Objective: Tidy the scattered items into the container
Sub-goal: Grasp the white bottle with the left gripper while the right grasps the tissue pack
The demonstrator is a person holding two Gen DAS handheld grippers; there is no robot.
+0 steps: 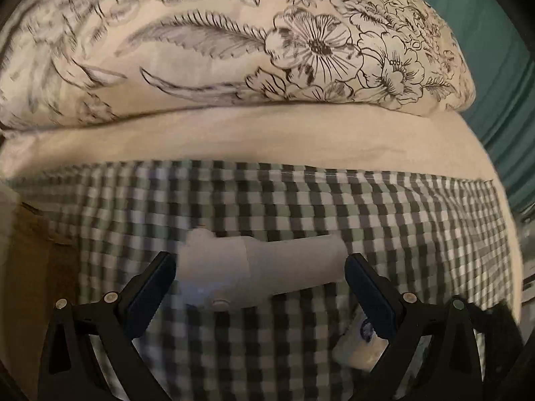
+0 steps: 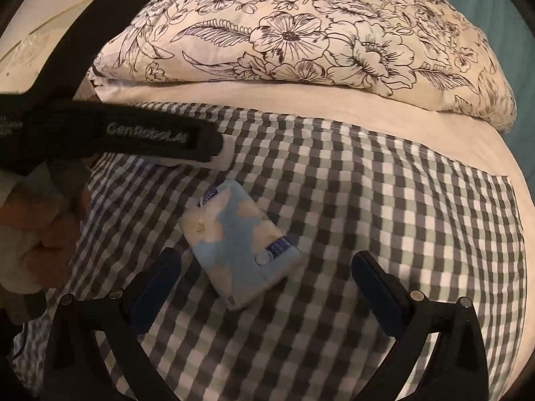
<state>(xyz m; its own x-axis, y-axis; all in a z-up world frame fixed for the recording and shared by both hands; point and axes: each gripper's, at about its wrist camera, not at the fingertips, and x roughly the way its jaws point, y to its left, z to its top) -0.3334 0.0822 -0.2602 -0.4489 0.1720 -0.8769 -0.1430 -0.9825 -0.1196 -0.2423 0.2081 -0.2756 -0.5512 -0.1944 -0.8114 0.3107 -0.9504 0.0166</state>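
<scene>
A white handheld device (image 1: 257,274) with a round head and a long handle lies crosswise on the checked bedcover (image 1: 367,217). My left gripper (image 1: 260,277) is open, its fingers on either side of the device, apart from it. A light blue tissue pack (image 2: 239,244) lies on the checked cover (image 2: 367,200). My right gripper (image 2: 265,279) is open around the pack's near end, not touching it. The left gripper's black body (image 2: 127,130) crosses the right wrist view at the upper left. The tissue pack also shows partly behind the left gripper's right finger (image 1: 357,351).
A floral pillow (image 1: 234,50) (image 2: 317,40) lies on a cream sheet (image 1: 267,133) at the far end of the bed. A brown cardboard surface (image 1: 40,267) sits at the left edge. A teal wall (image 1: 495,50) is at the right.
</scene>
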